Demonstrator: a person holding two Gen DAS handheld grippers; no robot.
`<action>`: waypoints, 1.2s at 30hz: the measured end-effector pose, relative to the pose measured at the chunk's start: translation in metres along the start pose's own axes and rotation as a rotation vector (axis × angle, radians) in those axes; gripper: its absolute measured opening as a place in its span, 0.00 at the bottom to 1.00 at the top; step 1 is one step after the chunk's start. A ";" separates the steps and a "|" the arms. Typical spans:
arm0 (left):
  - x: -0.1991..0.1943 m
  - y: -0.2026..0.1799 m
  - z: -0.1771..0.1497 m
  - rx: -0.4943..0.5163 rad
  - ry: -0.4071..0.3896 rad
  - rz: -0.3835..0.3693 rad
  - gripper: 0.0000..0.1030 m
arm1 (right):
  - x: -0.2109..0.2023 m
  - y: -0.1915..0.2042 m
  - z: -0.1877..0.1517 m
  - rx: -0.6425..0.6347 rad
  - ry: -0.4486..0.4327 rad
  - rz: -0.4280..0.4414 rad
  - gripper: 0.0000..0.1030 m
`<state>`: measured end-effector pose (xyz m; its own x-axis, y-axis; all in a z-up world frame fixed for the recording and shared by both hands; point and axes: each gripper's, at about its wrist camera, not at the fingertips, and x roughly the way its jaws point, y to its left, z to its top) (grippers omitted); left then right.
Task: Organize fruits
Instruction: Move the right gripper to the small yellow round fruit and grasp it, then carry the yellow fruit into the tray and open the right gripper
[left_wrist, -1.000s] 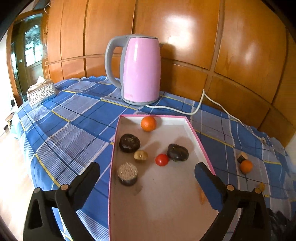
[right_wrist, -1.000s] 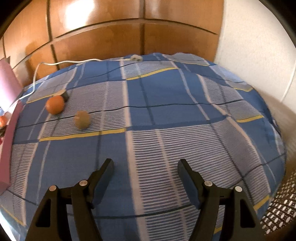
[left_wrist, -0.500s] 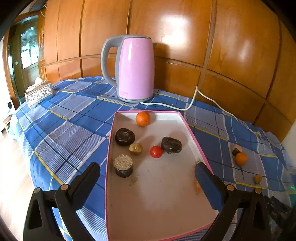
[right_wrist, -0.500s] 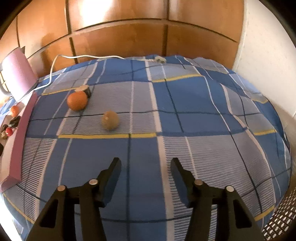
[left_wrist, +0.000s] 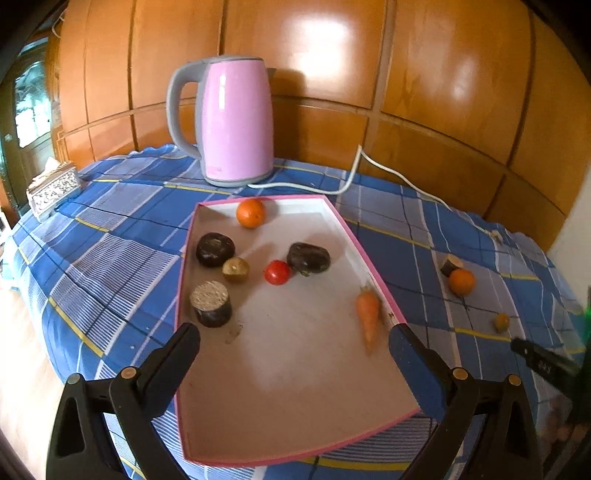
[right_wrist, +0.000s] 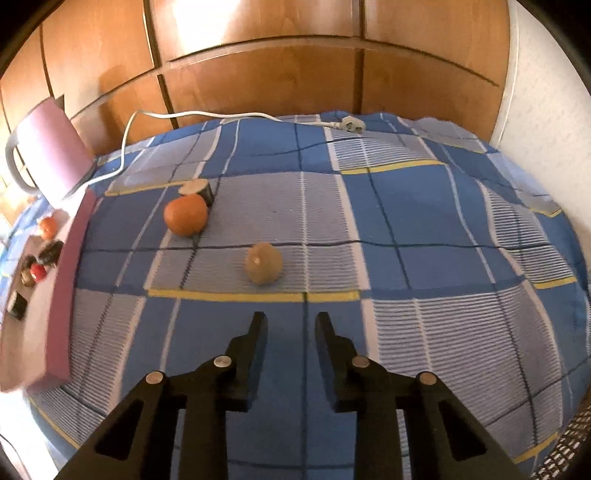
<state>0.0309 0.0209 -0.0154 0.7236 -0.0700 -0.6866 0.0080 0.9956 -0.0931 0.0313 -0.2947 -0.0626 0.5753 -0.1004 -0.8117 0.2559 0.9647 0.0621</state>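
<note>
A pink-rimmed tray (left_wrist: 373, 275) lies on the blue checked cloth. It holds an orange (left_wrist: 251, 213), two dark fruits (left_wrist: 215, 249) (left_wrist: 308, 257), a small brown fruit (left_wrist: 236, 269), a tomato (left_wrist: 277, 272), a dark cut cylinder (left_wrist: 211, 303) and a carrot (left_wrist: 368, 315). My left gripper (left_wrist: 294, 334) hangs open over the tray's near half, holding nothing. To the right on the cloth lie another orange (right_wrist: 185, 214), a cut dark piece (right_wrist: 197, 188) and a tan round fruit (right_wrist: 263, 263). My right gripper (right_wrist: 290, 319) is just short of the tan fruit; its jaws are closing with nothing between them.
A pink kettle (left_wrist: 236, 122) stands behind the tray, and its white cord (left_wrist: 388, 173) runs right to a plug (right_wrist: 351, 123). A tissue box (left_wrist: 53, 188) sits at the far left. Wooden panels back the table, and a white wall stands on the right.
The right gripper's jaws have narrowed from wide to a slim gap, and the loose fruits have shifted toward the middle of its view. In the left view the carrot has emerged from behind the right finger.
</note>
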 end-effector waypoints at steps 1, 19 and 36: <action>0.000 -0.001 -0.001 0.004 0.003 -0.002 1.00 | 0.001 0.002 0.002 0.003 0.000 0.005 0.26; -0.002 -0.005 -0.003 0.027 0.016 -0.012 1.00 | 0.031 0.020 0.039 -0.041 0.011 -0.036 0.33; -0.004 -0.006 -0.003 0.039 0.015 -0.013 1.00 | 0.041 0.031 0.042 -0.130 0.019 -0.014 0.25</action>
<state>0.0259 0.0147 -0.0145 0.7132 -0.0833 -0.6960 0.0444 0.9963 -0.0737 0.0954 -0.2796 -0.0698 0.5574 -0.1109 -0.8228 0.1607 0.9867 -0.0241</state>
